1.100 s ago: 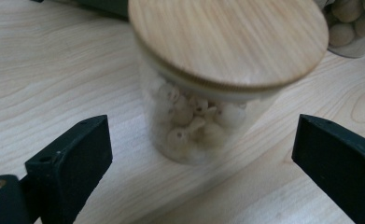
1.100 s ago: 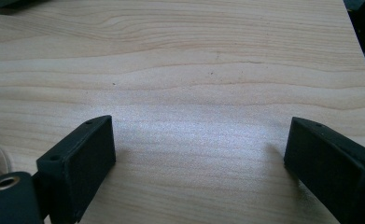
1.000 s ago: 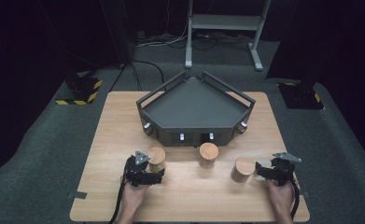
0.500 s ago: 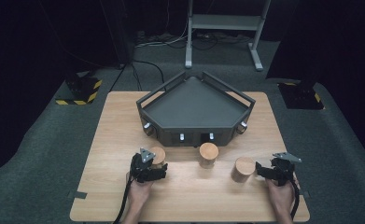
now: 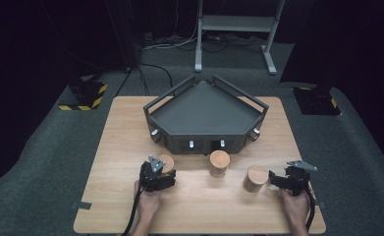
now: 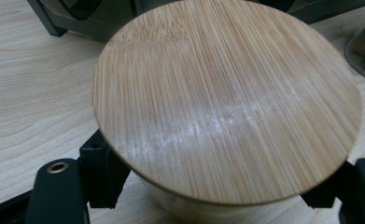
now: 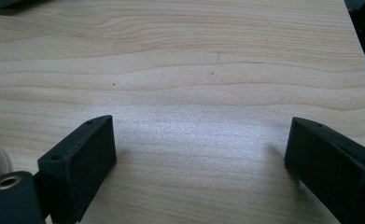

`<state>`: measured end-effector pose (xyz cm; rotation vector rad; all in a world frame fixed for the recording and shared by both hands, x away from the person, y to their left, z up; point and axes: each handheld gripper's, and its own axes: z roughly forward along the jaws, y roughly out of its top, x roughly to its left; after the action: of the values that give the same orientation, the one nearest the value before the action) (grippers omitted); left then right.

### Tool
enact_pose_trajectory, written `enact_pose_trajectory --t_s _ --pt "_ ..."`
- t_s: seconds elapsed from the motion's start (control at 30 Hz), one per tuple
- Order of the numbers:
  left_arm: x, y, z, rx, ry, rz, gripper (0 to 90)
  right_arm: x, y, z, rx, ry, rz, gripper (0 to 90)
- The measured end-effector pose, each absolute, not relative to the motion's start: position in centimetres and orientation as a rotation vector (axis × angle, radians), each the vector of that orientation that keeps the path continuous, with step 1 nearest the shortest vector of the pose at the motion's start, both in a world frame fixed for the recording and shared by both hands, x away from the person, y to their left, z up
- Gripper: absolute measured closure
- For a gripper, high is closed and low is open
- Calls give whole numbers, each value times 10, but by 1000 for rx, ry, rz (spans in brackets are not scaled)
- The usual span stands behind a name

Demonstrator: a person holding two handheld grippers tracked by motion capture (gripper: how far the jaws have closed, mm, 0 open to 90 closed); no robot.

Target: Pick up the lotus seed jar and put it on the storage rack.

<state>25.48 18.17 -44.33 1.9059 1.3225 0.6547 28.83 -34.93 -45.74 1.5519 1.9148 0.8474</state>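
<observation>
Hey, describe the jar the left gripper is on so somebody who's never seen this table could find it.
Start at the dark angular tray at the back of the wooden table. In front of it stand three bamboo-lidded jars; take the leftmost jar. Unlike the middle jar and the right jar, it sits between the jaws of the left gripper.

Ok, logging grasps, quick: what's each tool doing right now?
Left tool: just closed on the bamboo-lidded jar, gripping it below the lid.
Right tool: open, holding nothing.

High view above table (image 5: pixel 130 128) looking forward-down, gripper views close, low, sharing tabletop.
</observation>
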Motion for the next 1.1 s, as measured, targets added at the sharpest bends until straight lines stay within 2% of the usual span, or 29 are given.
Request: enact_pose_trajectory --t_s 0.1,1.1 --pt "254 180 -443 1906 1325 672 254 288 -349 -457 1552 1915 848 76" --pt "275 207 -380 1907 1268 499 254 288 -349 -457 1552 1914 848 76"
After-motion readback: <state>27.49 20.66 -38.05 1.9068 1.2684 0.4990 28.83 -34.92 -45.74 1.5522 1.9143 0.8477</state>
